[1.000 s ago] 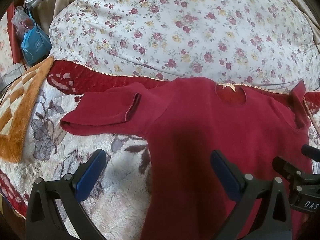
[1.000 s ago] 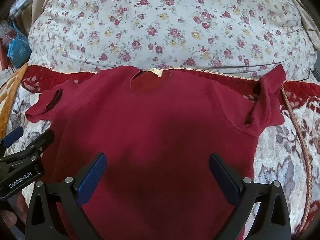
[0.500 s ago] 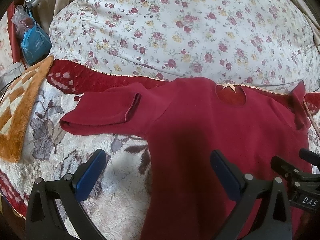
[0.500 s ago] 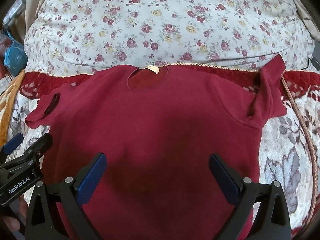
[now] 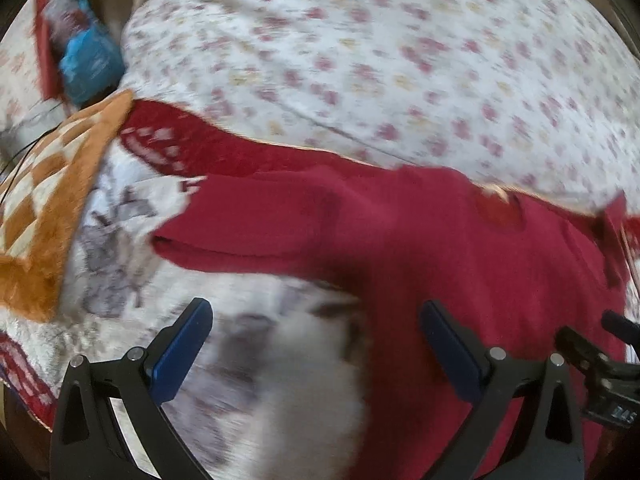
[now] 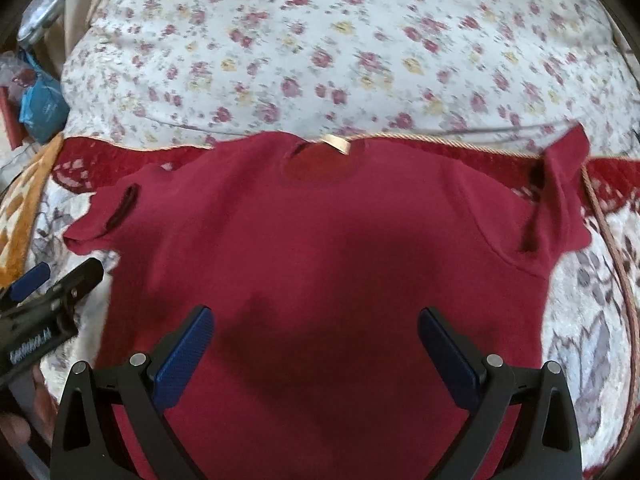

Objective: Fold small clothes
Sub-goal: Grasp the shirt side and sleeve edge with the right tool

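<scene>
Above the flat red shirt [image 6: 320, 248], both tools, left [image 5: 316, 344] and right [image 6: 316, 344], hover released.

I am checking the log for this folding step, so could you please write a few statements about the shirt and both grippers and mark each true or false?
1. The dark red short-sleeved knit shirt lies spread flat, neckline away from the cameras. True.
2. The right gripper is shut on the shirt. False: its blue-padded fingers stand wide apart, holding nothing.
3. The left gripper is open. True.
4. The shirt lies on a bare wooden table. False: it lies on a plush flower-patterned blanket.
5. A white quilt with small flowers lies beyond the neckline. True.
</scene>
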